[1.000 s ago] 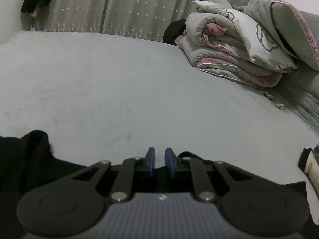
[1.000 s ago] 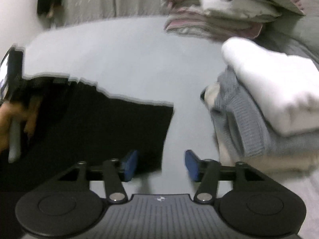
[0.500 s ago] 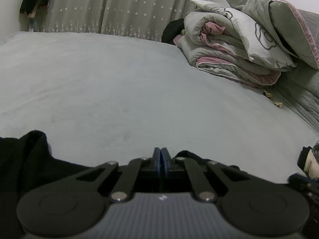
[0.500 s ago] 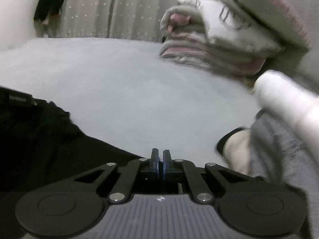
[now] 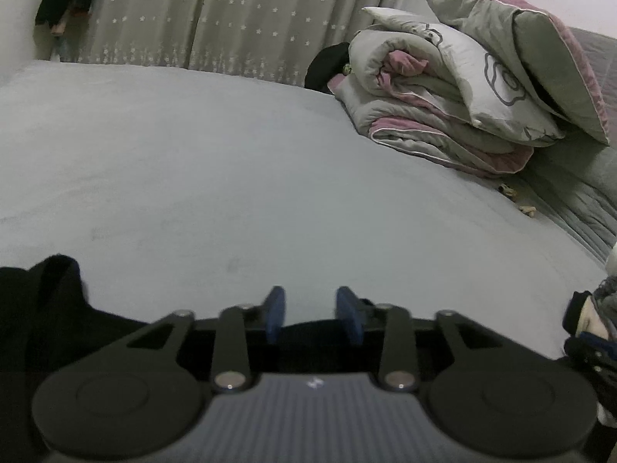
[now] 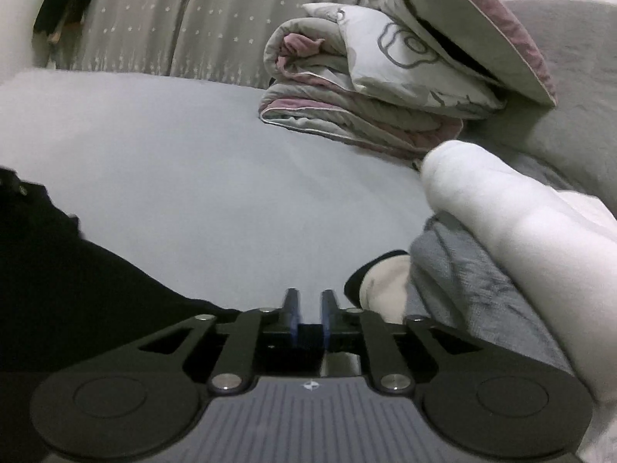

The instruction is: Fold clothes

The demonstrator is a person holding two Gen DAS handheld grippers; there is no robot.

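A black garment [image 5: 42, 308] lies on the grey bed [image 5: 231, 173], spreading under my left gripper [image 5: 312, 310]. That gripper's jaws are opening; the blue pads [image 5: 275, 310] stand apart and the cloth's edge shows low between them, unpressed. In the right wrist view the same black garment [image 6: 58, 289] fills the lower left. My right gripper [image 6: 309, 308] sits at its right edge, jaws opening with a narrow gap. I cannot tell whether cloth lies in that gap.
A stack of folded clothes, white [image 6: 520, 247] over grey [image 6: 459, 281], sits close to the right gripper's right side. A rolled quilt [image 5: 435, 115] and pillow [image 5: 540, 69] lie at the back right. Curtains [image 5: 231, 19] hang behind the bed.
Both grippers were shut half a second ago and now stand apart. The right gripper swung from above the black garment down to its right edge. The left gripper kept its place.
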